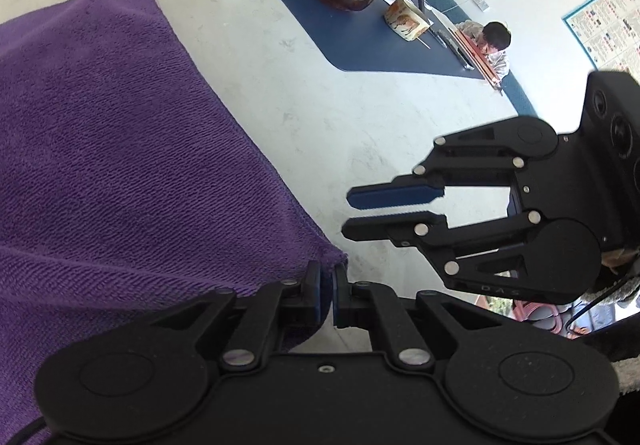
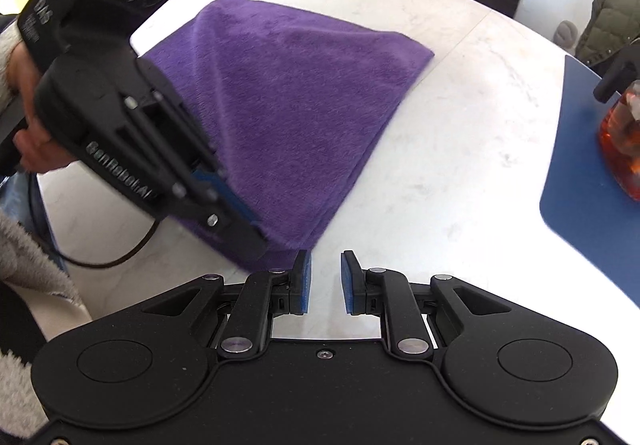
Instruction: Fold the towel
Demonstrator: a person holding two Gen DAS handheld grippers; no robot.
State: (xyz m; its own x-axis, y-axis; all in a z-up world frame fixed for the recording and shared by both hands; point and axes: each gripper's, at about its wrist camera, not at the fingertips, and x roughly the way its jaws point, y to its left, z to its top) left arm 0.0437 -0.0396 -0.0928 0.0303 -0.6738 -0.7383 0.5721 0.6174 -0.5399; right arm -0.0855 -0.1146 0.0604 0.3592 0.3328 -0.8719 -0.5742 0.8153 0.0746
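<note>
The purple towel (image 2: 280,105) lies on the white surface (image 2: 460,149), its near corner lifted. The left hand-held gripper (image 1: 327,277) is clamped on that corner. The right hand-held gripper (image 2: 326,271) hovers just beside it, its jaws apart and holding nothing.

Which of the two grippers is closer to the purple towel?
Left. The left gripper pinches the towel at its corner; the right gripper hangs open just beside it.
</note>
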